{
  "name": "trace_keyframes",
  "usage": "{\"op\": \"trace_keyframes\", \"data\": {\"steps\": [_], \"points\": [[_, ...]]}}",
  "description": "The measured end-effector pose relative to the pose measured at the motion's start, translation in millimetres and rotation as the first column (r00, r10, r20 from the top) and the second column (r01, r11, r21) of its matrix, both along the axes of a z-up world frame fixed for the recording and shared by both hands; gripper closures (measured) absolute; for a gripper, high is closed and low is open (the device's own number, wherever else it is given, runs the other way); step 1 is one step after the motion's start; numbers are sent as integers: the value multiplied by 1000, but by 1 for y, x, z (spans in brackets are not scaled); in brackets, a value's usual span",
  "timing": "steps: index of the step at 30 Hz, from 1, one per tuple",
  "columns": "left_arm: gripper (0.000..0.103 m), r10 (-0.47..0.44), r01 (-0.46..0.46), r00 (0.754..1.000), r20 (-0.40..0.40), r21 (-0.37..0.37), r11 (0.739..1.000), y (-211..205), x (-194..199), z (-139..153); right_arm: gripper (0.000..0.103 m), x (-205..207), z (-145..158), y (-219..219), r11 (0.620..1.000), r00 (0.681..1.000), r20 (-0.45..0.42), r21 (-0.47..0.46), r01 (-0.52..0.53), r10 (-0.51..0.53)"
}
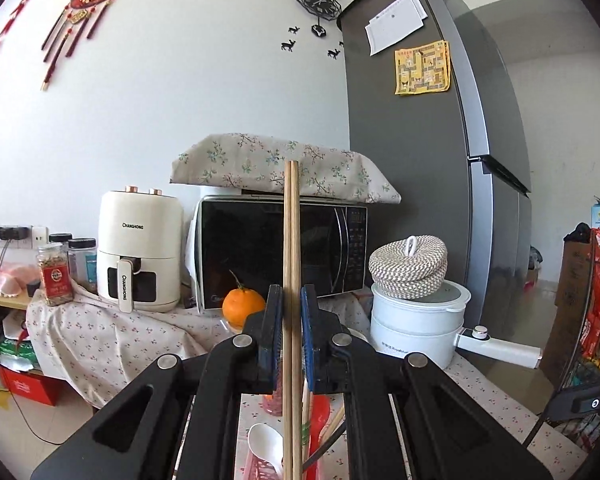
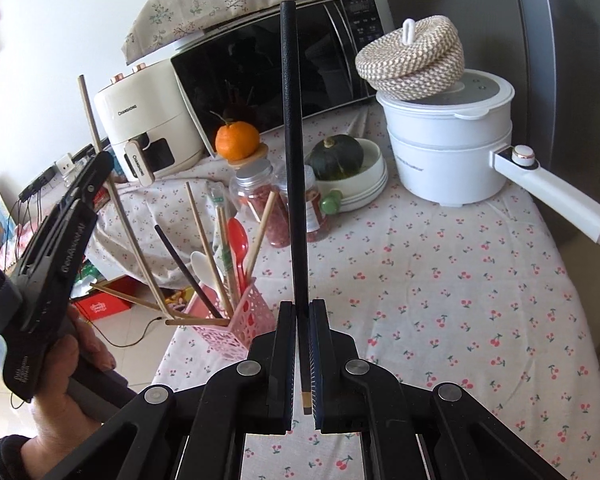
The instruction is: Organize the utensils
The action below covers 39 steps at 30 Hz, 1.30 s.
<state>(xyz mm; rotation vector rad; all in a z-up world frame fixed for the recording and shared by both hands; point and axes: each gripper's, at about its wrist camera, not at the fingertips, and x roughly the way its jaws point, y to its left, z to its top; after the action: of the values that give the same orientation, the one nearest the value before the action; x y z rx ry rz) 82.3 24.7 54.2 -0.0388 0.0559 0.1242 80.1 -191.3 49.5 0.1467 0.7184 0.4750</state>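
My left gripper (image 1: 291,300) is shut on a pair of wooden chopsticks (image 1: 291,232) that stand upright above the pink utensil basket (image 1: 260,470). The basket holds a white spoon (image 1: 265,446), a red spoon and more chopsticks. In the right wrist view the left gripper (image 2: 100,168) holds its wooden chopsticks (image 2: 116,200) slanting down toward the pink basket (image 2: 248,320) at the table's left edge. My right gripper (image 2: 302,312) is shut on a black chopstick (image 2: 294,160), held upright to the right of the basket.
On the cherry-print tablecloth (image 2: 440,300) stand two jars (image 2: 260,200), an orange (image 2: 237,140), a bowl with a green squash (image 2: 336,156) and a white pot (image 2: 448,144) with a woven lid. An air fryer (image 1: 140,248), a microwave (image 1: 280,248) and a fridge (image 1: 420,160) stand behind.
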Motion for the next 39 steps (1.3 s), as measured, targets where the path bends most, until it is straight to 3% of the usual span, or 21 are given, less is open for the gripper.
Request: {"op": "trace_keyframes", "data": {"steps": [4,12,17,20,26,33,39], "points": [[94,39,-38,999,-10,29,999,0,14,-12,98,5,-3,4,1000,1000,-6,5,-4,4],[94,67,-67,997,-42,16,998,11,38,-29,98,11,-6,6,1000,1000,-12,10,5,-5],[93,59,-63,989,-133,-24,998,18,43,-32,98,11,-6,9,1000,1000,-7,19,4,-3],[90,9,-25,976,-218,-71,997,20,42,-25,98,10,-3,13,1000,1000,6,25,-2,2],[70,-57,13,943,-327,-135,991,29,18,-14,98,10,5,28,998,999,39,59,-22,19],[59,-133,90,899,-418,-123,988,30,-21,-3,98,20,17,48,990,995,93,130,-45,33],[54,-201,130,860,-469,-180,975,47,-49,-13,98,32,16,66,984,992,123,167,-60,39]]}}
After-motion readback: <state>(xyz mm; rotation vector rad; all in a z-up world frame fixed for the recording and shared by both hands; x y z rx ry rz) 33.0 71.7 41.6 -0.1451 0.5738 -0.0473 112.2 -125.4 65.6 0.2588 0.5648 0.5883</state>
